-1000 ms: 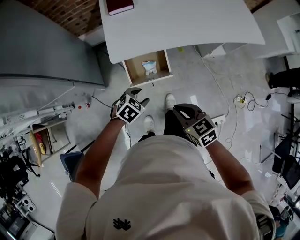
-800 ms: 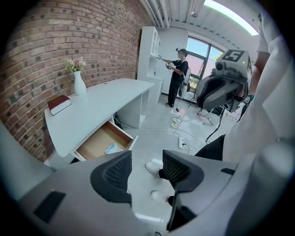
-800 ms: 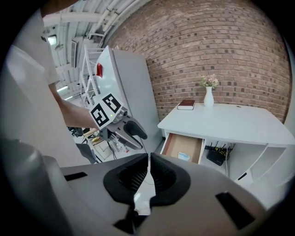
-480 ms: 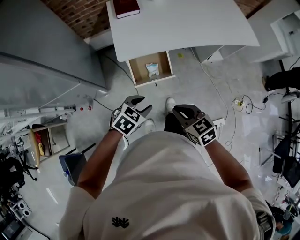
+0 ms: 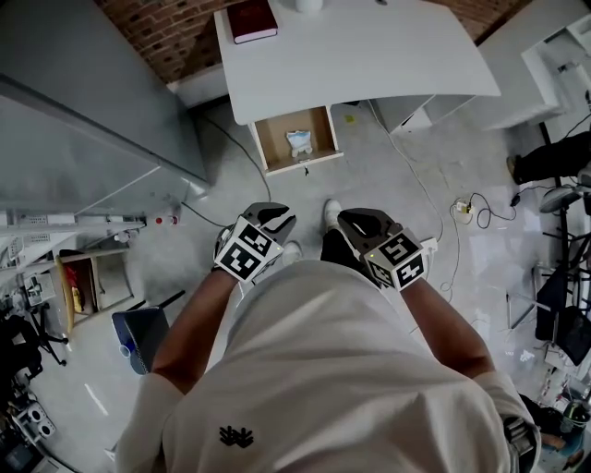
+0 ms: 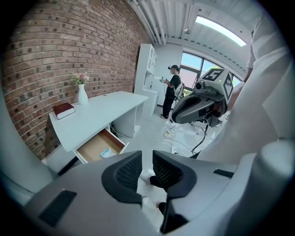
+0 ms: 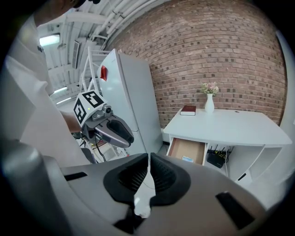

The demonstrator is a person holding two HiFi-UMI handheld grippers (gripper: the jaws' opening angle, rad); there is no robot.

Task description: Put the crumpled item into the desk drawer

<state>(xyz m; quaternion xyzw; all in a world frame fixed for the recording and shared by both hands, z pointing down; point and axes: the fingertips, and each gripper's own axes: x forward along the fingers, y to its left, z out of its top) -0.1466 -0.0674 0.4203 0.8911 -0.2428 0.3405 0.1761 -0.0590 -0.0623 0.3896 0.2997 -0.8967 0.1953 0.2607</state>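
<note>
One item [image 5: 298, 141], pale and crumpled, lies on the wooden bottom of the open drawer [image 5: 275, 146], touching nothing else that I can see. The drawer juts out from under the near edge of the white desk [image 5: 369, 51]. A dark red book [image 5: 252, 18] sits on top at about 11 o'clock from it.

Both tools are well apart from the drawer, down over the floor [image 5: 388, 175] and close to the torso. The left hand-held gripper [image 5: 280, 220] is at roughly 7 o'clock from the drawer and the right hand-held gripper [image 5: 354, 222] at 5 o'clock.

Over the last second the desk and drawer have shrunk and slid toward 12 o'clock in the head view, so I read that as backing away. Both tools have also drawn back toward the body. The left jaws have just been closing. They now stand a narrow slot apart with only floor and a shoe showing through the gap, so that tool is empty. The right jaws sit together, pads meeting, with nothing caught between them.

My judgement is that the placing is done: the item is in the drawer and neither tool holds it. The drawer still stands open. If it must be shut, I would have to come forward again and push its front at 6 o'clock.
</note>
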